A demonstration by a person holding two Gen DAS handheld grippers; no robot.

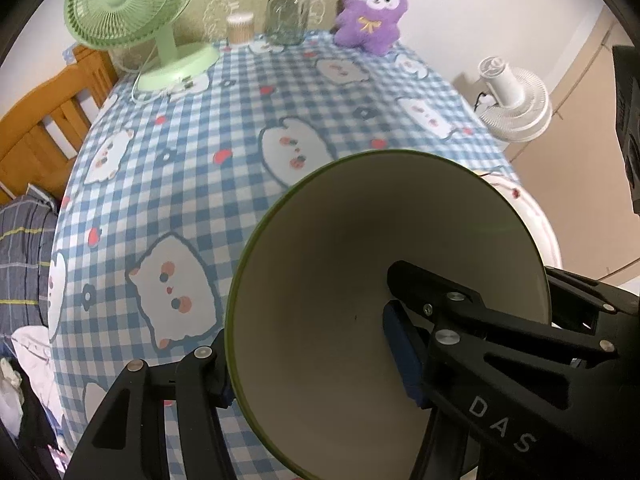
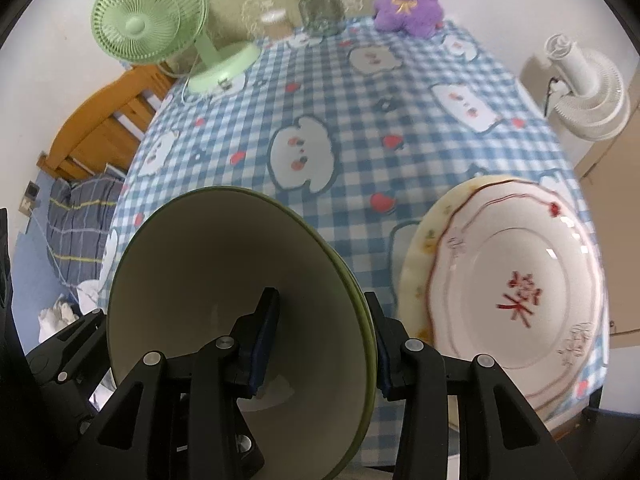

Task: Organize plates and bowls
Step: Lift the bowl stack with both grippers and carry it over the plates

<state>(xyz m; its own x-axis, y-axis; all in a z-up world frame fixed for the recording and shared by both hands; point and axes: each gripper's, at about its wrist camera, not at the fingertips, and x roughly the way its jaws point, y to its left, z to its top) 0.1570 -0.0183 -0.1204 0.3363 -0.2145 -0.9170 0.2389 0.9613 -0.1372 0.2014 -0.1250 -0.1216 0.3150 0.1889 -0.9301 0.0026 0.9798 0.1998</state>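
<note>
Bowl wall clamped in both tools — my right gripper point(image 2: 320, 340) has one finger inside and one outside the rim of the green-rimmed bowl point(image 2: 224, 280), jaws closed on the wall. From the right wrist view I see a doubled green edge at that rim, so I judge there may be two bowls nested, can't be sure. My left gripper point(image 1: 308, 360) pinches the opposite side of the same bowl point(image 1: 340, 280), one pad inside, the other outside under the rim. Bowl is tilted up on edge toward the cameras, lifted off the checked tablecloth point(image 2: 352, 120), near the front edge of the table. Two-sided hold makes sense: a wide, smooth wall slips easily from one pinch.

Just right of the bowl sits the plate stack — a white plate with a red character point(image 2: 516, 300) on top of a yellowish plate point(image 2: 416, 280), resting flat at the table's front right corner. Plates already grouped, so I judge bowls are the step in hand.

Beyond the bowl, open cloth. Far behind the bowl and to the left stands the green fan point(image 1: 132, 4); straight behind, the glass jar point(image 1: 288, 14) and a small canister point(image 1: 240, 28); behind and right, the purple plush point(image 1: 370, 10). White fan point(image 2: 588, 88) is off the table, behind the plates.
</note>
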